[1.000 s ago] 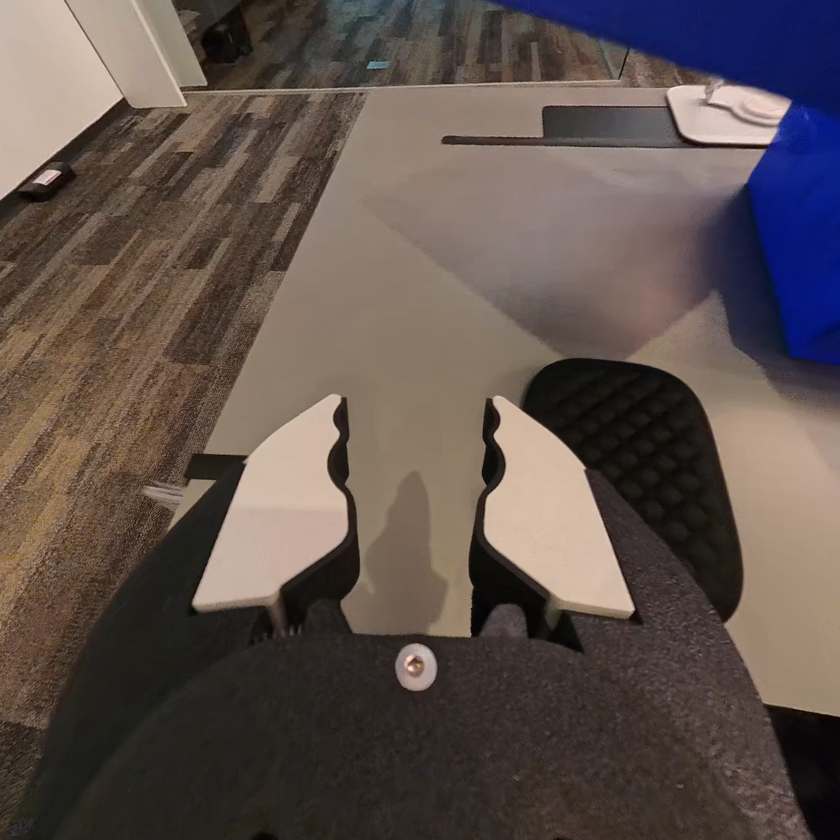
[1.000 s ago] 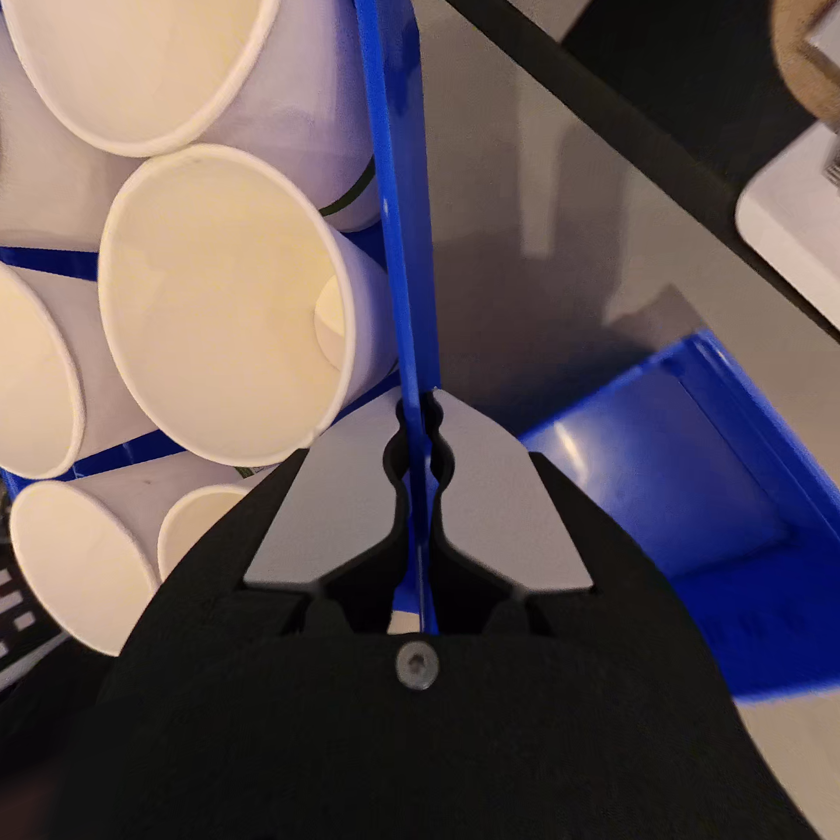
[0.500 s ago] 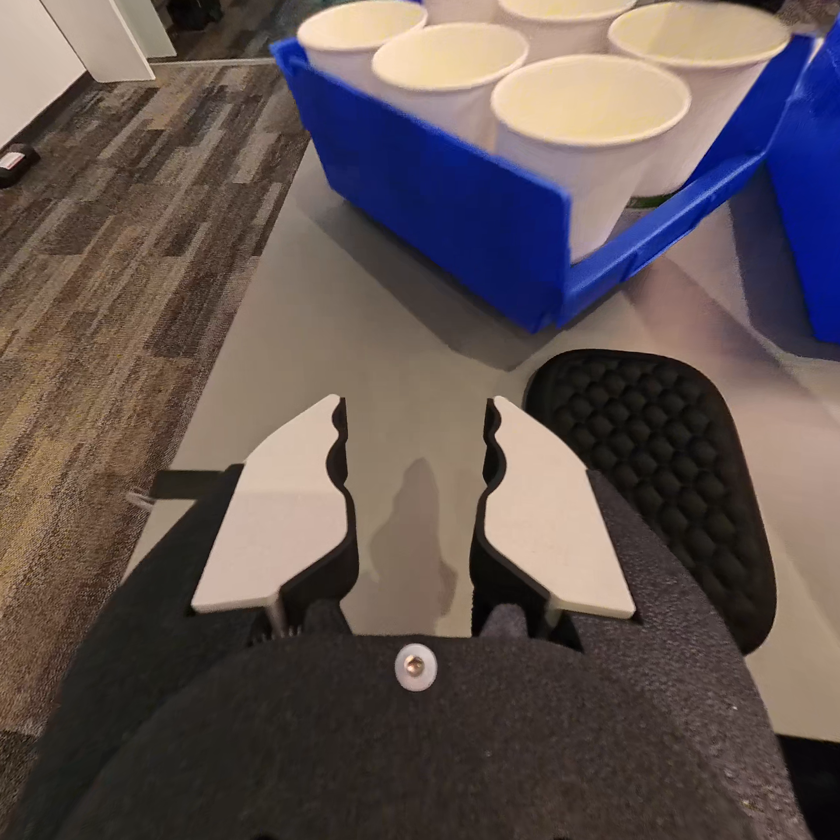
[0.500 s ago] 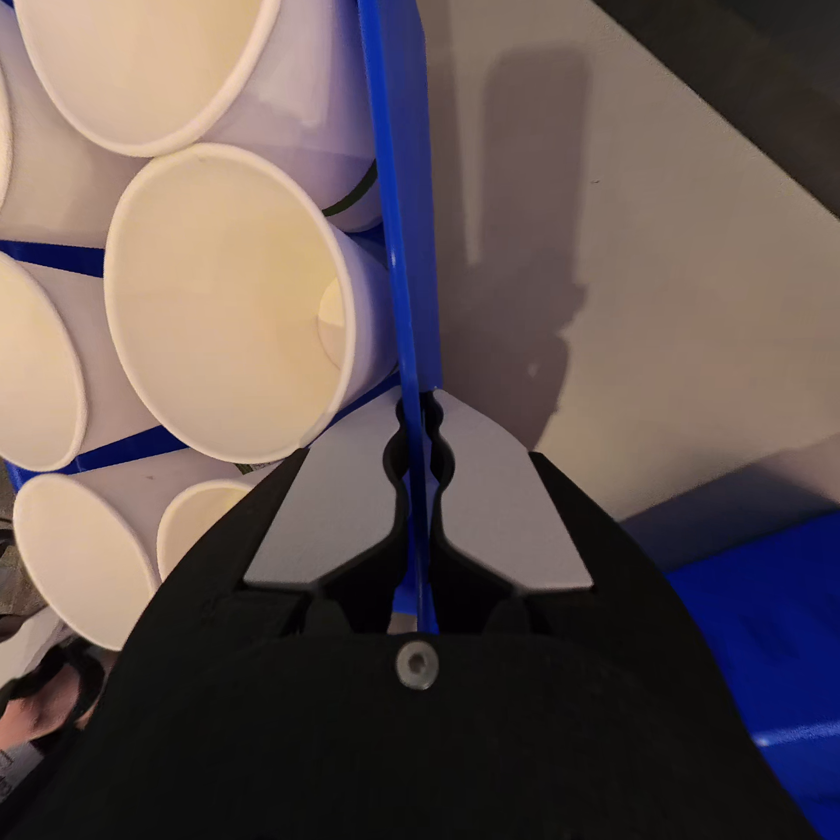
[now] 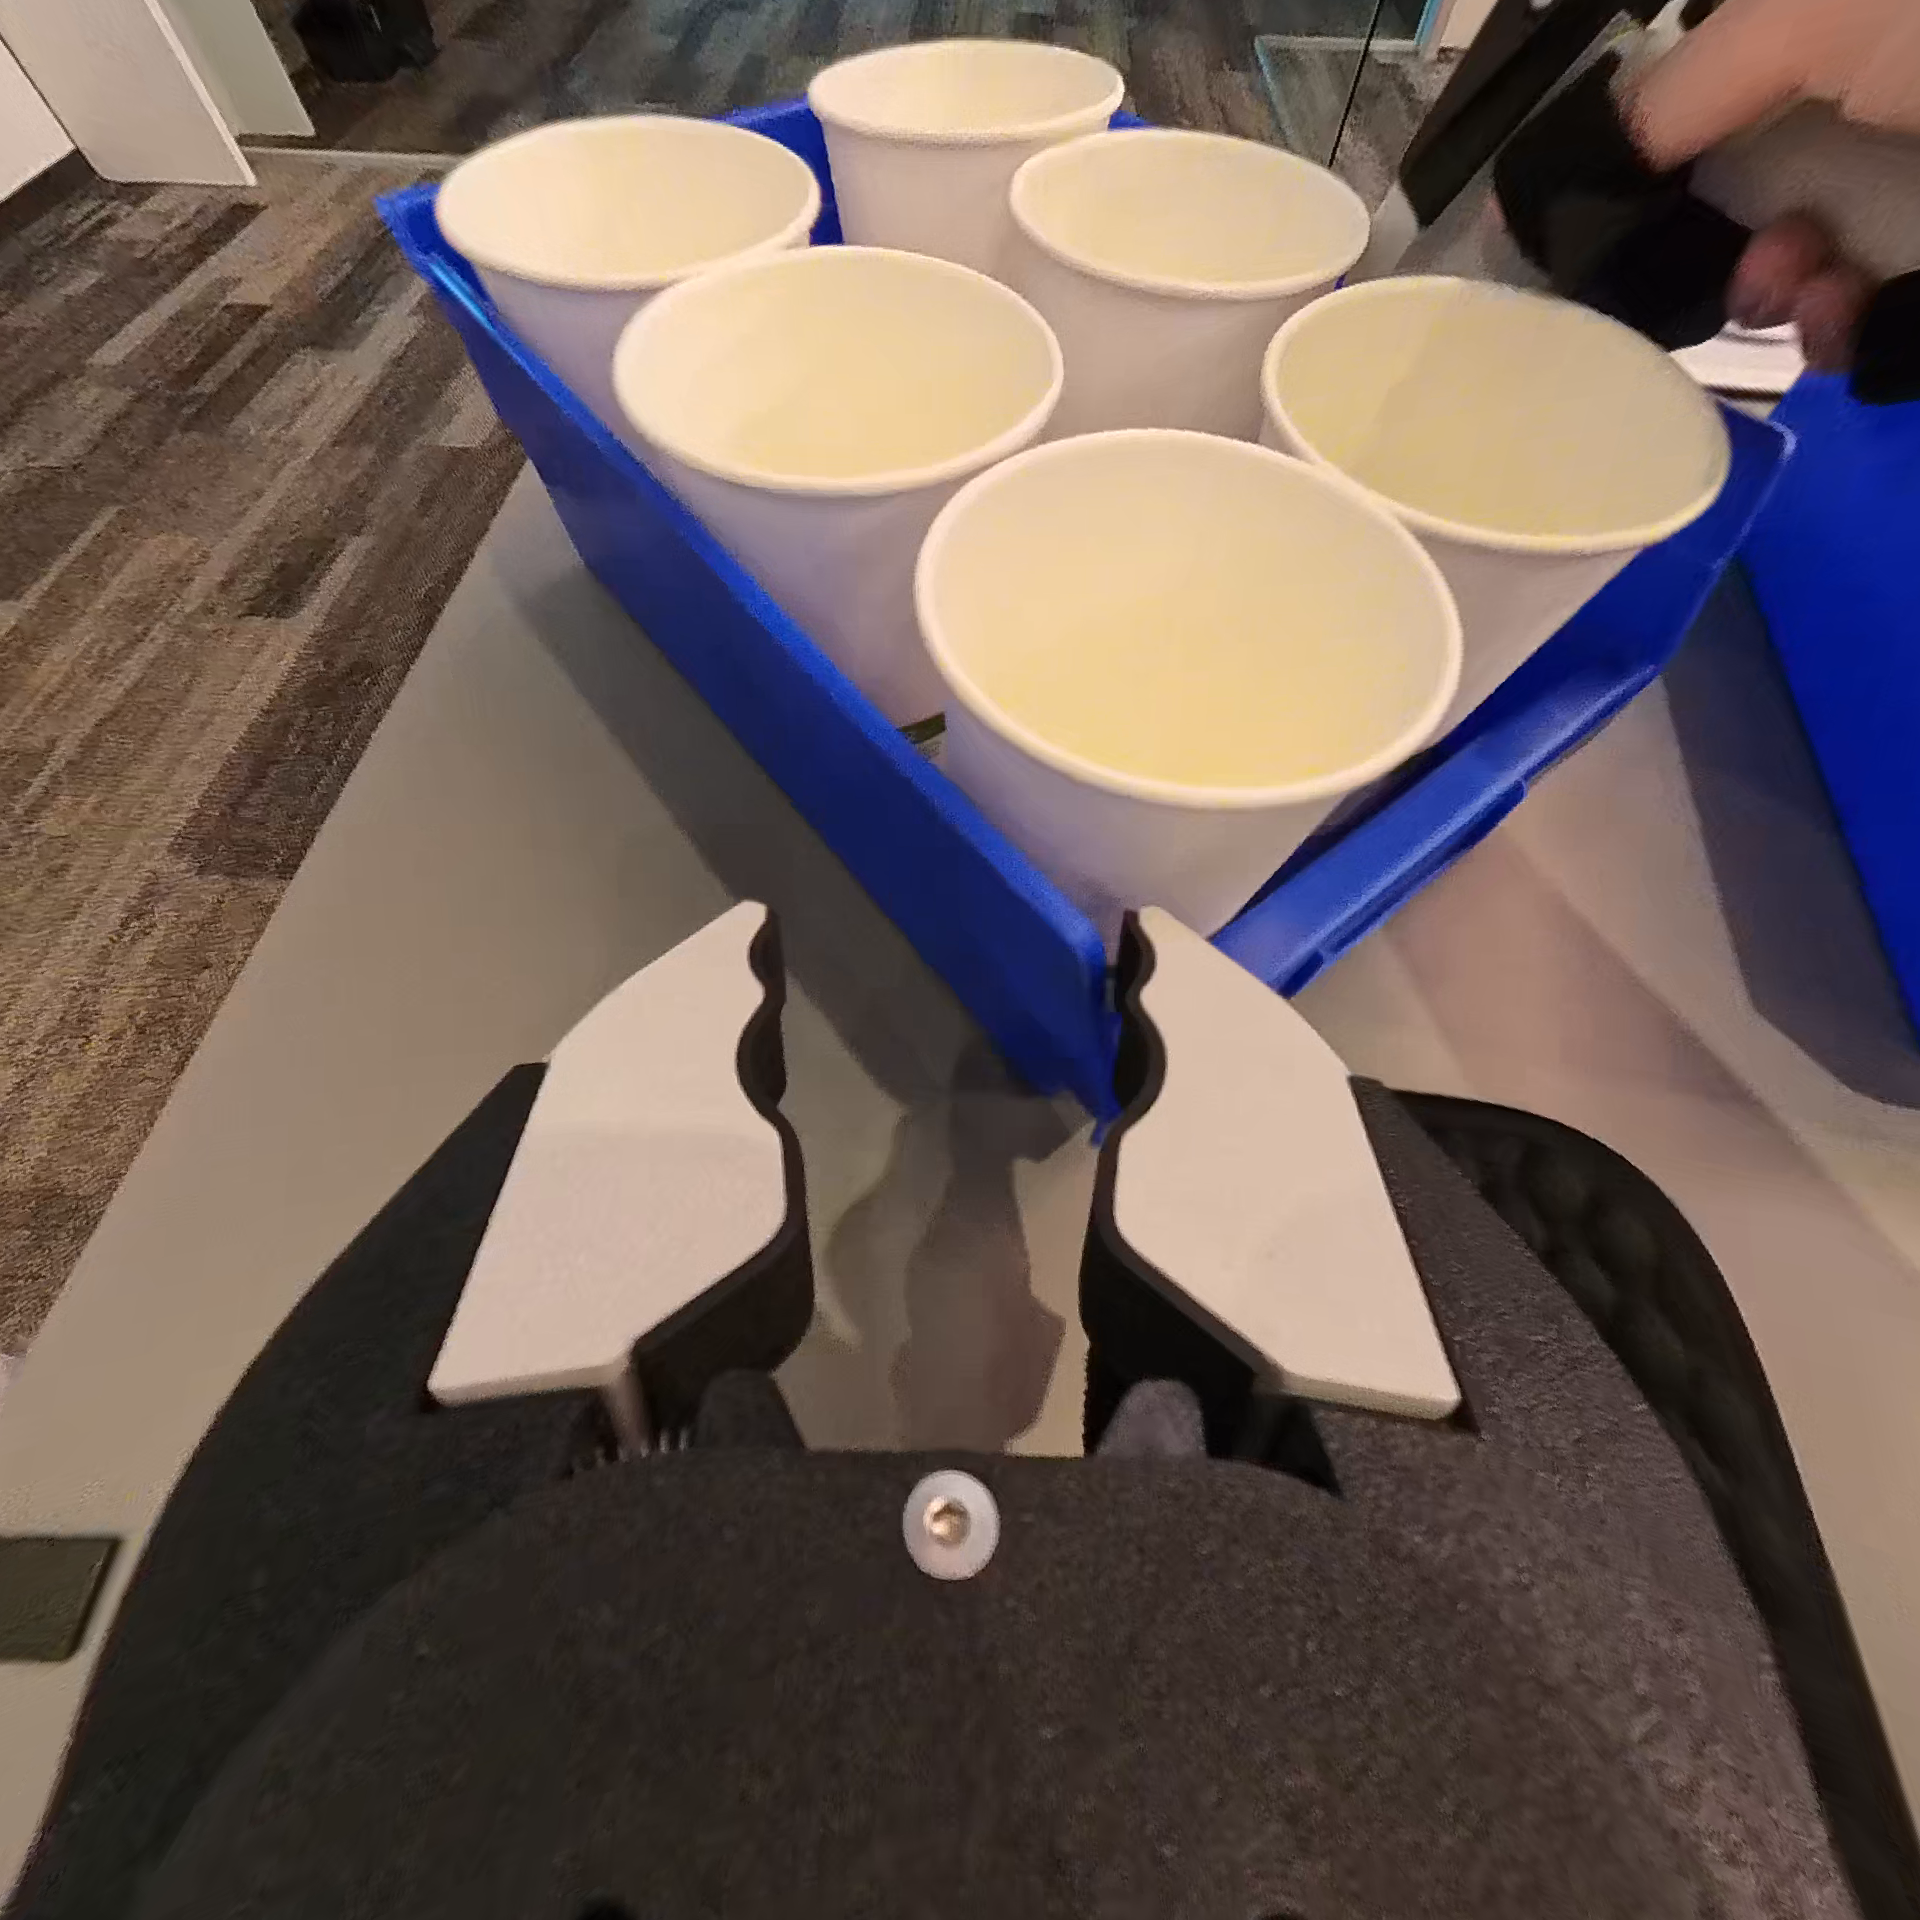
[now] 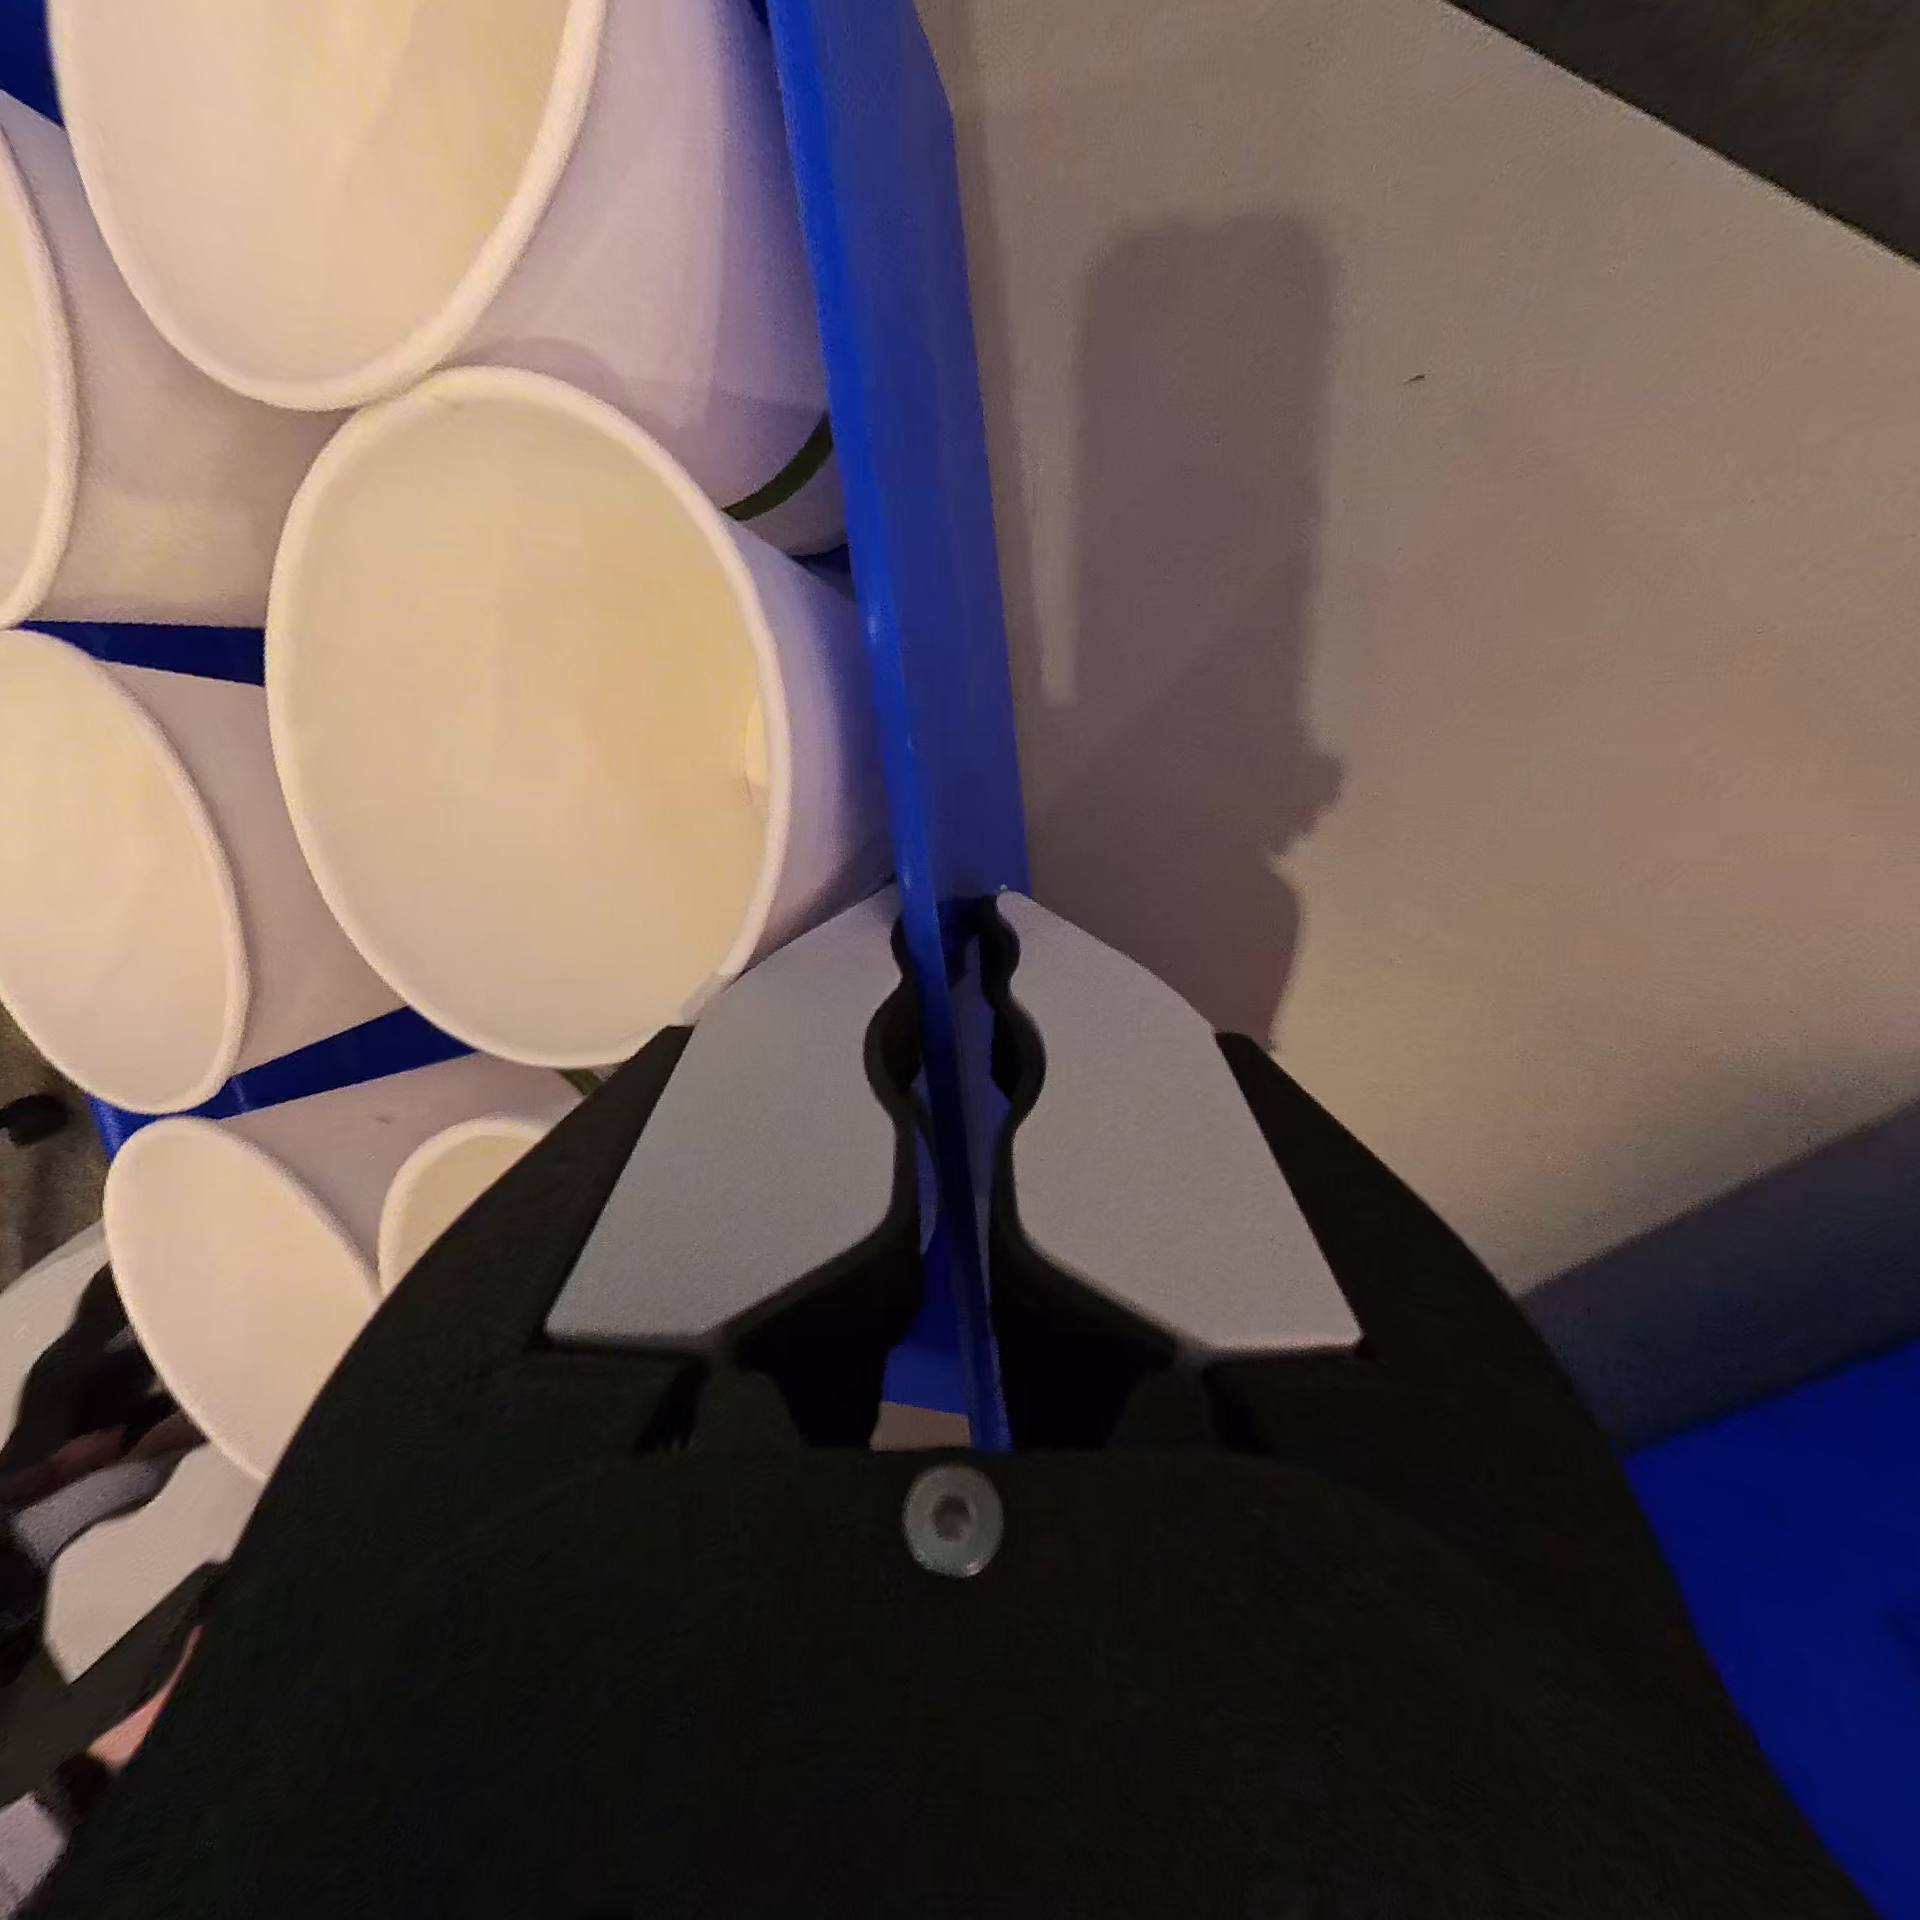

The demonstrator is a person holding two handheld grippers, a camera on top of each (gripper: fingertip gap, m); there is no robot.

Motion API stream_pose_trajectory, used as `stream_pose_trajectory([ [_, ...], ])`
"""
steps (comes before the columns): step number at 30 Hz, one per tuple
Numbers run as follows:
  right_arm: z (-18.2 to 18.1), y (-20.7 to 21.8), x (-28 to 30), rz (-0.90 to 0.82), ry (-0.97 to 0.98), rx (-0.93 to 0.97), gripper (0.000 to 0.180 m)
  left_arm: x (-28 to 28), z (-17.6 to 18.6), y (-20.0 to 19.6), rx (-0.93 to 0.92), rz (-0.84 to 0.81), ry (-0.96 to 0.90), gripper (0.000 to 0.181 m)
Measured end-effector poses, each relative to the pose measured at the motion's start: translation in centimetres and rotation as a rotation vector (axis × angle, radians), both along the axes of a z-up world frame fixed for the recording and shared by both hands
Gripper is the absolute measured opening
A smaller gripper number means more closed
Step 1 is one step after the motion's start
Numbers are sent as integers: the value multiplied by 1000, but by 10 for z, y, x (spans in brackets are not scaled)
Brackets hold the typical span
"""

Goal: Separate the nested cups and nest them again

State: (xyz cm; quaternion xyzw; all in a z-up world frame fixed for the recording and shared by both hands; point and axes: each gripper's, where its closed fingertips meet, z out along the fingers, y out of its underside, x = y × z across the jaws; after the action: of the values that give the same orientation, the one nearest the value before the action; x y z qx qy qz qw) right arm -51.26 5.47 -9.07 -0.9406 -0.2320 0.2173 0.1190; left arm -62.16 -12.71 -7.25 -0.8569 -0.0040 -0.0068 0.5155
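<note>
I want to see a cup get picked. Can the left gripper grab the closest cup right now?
Probably yes. The left gripper is open and empty, and the closest cup stands above the blue bin wall, with nothing over its rim. The gripper would need to rise over the bin corner first.

**Blue bin of paper cups at the open left gripper**

The left gripper (image 5: 945,997) is spread wide over the grey bench (image 5: 416,1039). A blue bin (image 5: 831,748) stands corner-on, its near corner touching the inner edge of one finger. Six white paper cups (image 5: 1184,623) stand upright and packed together in the bin, none nested. At upper right, blurred, a hand (image 5: 1766,83) grips a dark tool near the bin's far end. A second blue bin (image 5: 1849,675) lies at the right edge. Patterned carpet (image 5: 156,623) lies left of the bench.
</note>
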Motion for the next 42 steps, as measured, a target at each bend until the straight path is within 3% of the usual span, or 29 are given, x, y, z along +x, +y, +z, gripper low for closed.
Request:
stream_pose_trajectory([
  [3, 7, -1, 0, 33, 46, 15, 9, -1, -8, 11, -19, 8, 19, 59],
  [7, 17, -2, 11, 40, 75, 39, 24, 0, -17, 17, -38, 2, 19, 62],
  [13, 49, 0, 38, 85, 95, 190, 24, -12, -17, 17, -40, 15, 49, 60],
  [20, 100, -14, 89, 201, 38, 387, 24, -53, -17, 20, -64, -1, 111, 46],
  [26, 120, -38, 156, 255, -77, 542, 24, -92, -16, 33, -106, -63, 180, 20],
  [28, 122, -45, 181, 245, -106, 578, 24, -102, -17, 37, -123, -90, 211, 9],
  [36, 131, -63, 286, 73, -127, 730, 16, -131, -18, 47, -169, -164, 231, 8],
  [42, 133, -77, 341, -11, -16, 751, 16, -145, -18, 49, -187, -183, 221, 8],
])
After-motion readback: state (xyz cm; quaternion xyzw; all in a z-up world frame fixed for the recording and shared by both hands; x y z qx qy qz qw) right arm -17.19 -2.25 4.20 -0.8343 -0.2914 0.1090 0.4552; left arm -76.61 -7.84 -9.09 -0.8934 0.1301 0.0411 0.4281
